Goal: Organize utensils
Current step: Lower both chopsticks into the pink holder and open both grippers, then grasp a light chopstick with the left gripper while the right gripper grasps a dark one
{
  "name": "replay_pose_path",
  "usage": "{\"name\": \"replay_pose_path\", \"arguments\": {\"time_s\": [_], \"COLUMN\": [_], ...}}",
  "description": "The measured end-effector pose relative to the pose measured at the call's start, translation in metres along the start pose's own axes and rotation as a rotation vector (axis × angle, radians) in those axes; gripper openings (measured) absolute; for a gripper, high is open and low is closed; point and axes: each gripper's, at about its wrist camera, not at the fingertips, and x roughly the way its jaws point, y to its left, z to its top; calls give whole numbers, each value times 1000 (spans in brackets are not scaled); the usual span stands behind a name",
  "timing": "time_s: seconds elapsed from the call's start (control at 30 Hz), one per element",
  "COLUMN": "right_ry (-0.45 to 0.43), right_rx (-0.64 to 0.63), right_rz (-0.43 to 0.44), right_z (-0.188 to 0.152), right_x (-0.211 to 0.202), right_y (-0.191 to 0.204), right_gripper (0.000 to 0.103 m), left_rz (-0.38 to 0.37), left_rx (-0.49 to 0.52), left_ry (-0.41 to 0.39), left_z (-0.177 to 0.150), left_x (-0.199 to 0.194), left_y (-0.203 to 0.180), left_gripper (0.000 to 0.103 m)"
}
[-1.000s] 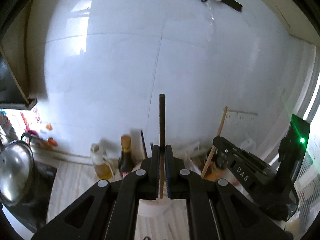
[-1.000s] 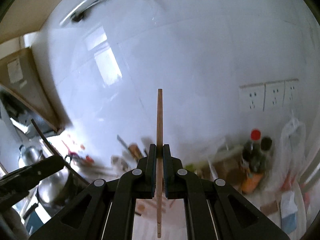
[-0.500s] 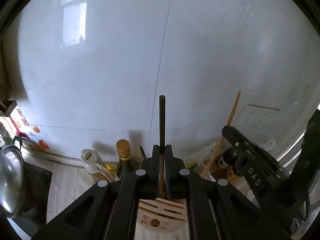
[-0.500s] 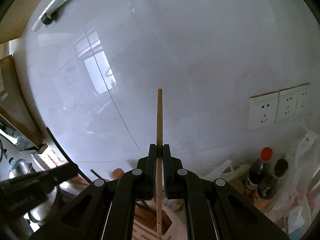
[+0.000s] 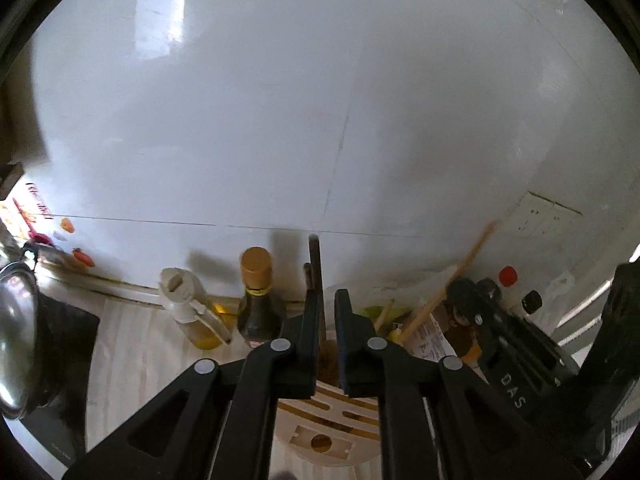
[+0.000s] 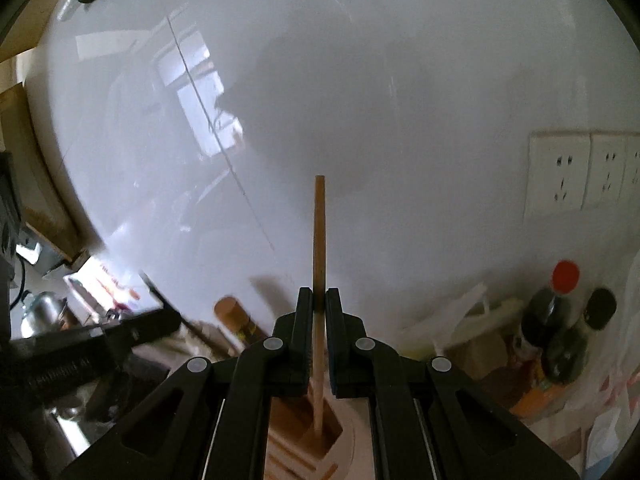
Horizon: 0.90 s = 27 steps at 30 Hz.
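Left gripper (image 5: pixel 328 312) jaws just eased apart; dark chopstick (image 5: pixel 315 268) loose above holder (image 5: pixel 320 428). Right gripper (image 6: pixel 319 308) clamps wooden chopstick (image 6: pixel 319 236), tip in holder's square slot (image 6: pixel 320 434). Risk: dark stick tipping astray.

The dark stick's (image 5: pixel 315 272) lower end hides behind the fingers (image 5: pixel 308 332).

— What do the two chopsticks look like?
— The dark chopstick (image 5: pixel 315 280) stands upright over the slotted holder (image 5: pixel 332 420), a round pale wooden block.
— And the other?
— The light wooden chopstick (image 6: pixel 319 248) is upright too, its lower end down in the holder's square opening (image 6: pixel 320 438).
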Motion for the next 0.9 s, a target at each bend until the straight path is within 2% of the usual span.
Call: {"name": "replay_pose_path", "arguments": {"time_s": [0.03,0.07,0.13,0.2,0.27,0.3,0.33,0.4,0.47,0.53,0.73,0.9], "right_ry": [10,17,21,20,14,15,20,25,39,53,111,210], "right_rx": [2,0,2,4,10,18,25,32,32,40,53,93], "right_rz": [-1,-8,-9,-27,-45,-52,-68,-102,-147,-156,-226,-293], "right_z": [-2,-4,-8,-11,-14,-16,-19,-27,-40,-54,-113,-161], "right_x": [0,-4,-11,-27,-43,-49,-55,-67,-79,-88,-105,-106], "right_y": [-1,-3,-3,-4,-6,-8,-10,-14,-18,-23,-46,-72], "right_gripper": [7,10,17,29,48,53,59,63,77,85,103,103], "left_rz": [7,19,46,61,72,82,90,125,148,148,160,147], "left_rx": [-2,-8,-15,-13,-10,-9,-7,5,13,10,24,38], "left_ry": [-8,-24,-57,-85,-83,-78,-77,-76,-59,-28,91,201], "left_z": [0,-1,-4,-10,-20,-27,-34,-48,-68,-88,-144,-193], "left_x": [-3,-10,-21,-32,-38,-41,-42,-44,-44,-40,-16,10], "left_y": [1,3,5,7,9,11,12,13,14,15,12,2], "left_gripper": [27,54,85,87,90,94,103,103,103,103,103,103]}}
